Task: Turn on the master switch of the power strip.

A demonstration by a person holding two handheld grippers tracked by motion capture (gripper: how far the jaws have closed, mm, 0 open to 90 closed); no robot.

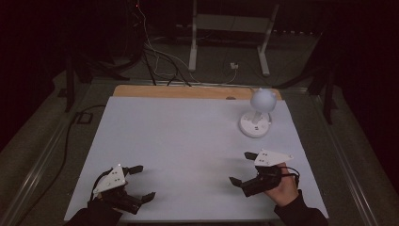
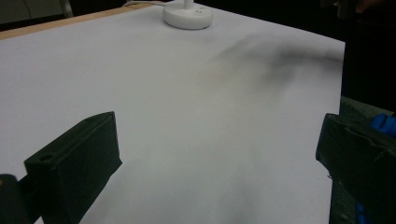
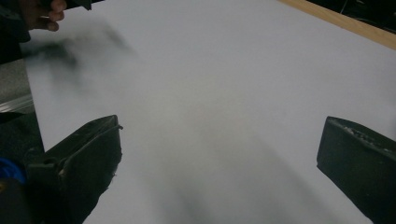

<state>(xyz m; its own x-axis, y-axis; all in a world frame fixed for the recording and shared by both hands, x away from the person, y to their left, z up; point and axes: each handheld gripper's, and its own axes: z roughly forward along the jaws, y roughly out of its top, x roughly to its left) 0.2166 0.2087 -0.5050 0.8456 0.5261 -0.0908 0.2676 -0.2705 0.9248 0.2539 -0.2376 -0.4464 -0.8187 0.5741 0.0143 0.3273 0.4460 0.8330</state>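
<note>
left tool (image 1: 139, 182) hanging wide open, empty | right tool (image 1: 243, 168) same | lamp (image 1: 258, 113) sitting at 1 o'clock on desk (image 1: 188, 141) | I'm guessing: approaching slow, squaring up on its base

Dim room; far floor and side edges of the high view fall to near black. White table sheet (image 1: 188, 141) is the brightest surface, evenly lit, no glare. Small white lamp (image 1: 258, 113) far right shows no visible glow. Gripper views soft and grainy: near jaws blurred, smeared dark shadows across the sheet, corners darkened.
</note>
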